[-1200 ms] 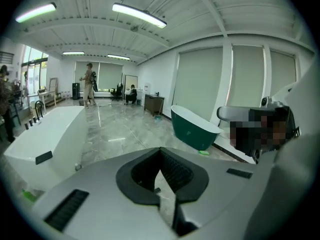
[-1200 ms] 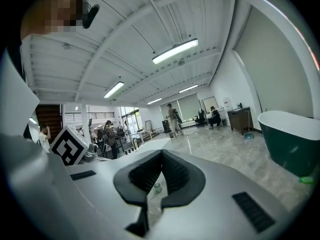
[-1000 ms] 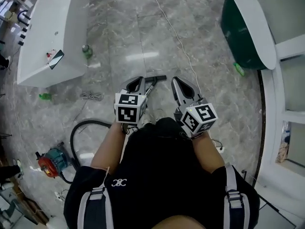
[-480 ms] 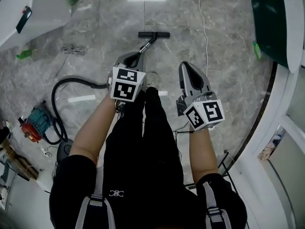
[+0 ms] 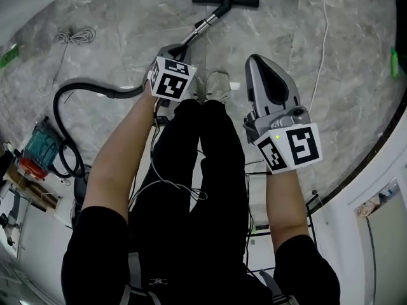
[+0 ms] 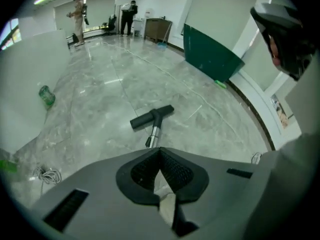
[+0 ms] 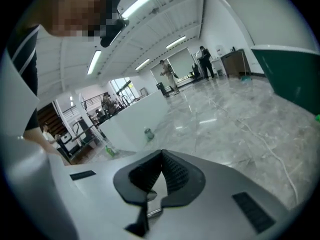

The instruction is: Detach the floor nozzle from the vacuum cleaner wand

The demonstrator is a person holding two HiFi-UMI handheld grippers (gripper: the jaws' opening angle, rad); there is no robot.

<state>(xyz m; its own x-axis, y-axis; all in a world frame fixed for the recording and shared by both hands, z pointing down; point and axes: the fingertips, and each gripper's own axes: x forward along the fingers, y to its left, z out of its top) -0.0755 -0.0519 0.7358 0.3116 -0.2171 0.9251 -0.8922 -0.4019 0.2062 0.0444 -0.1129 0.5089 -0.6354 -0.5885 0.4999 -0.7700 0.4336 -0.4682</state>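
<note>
The black floor nozzle lies on the marble floor at the top of the head view, joined to the silver wand, which slants down toward my left gripper. The left gripper is shut and empty, above the wand's near end. In the left gripper view the nozzle and wand lie just beyond the closed jaws of the left gripper. My right gripper is shut with nothing in it, off to the wand's right. The right gripper view faces across the room past its closed right gripper.
A black hose loops left to the teal and red vacuum body. A white cable runs along the floor at right, and a coiled cord lies at top left. The person's shoes stand between the grippers. A green panel leans against the wall.
Both grippers have dropped far toward the floor, still shut. The person has crouched, so the nozzle and wand now sit nearer the left gripper and higher in the head view.
</note>
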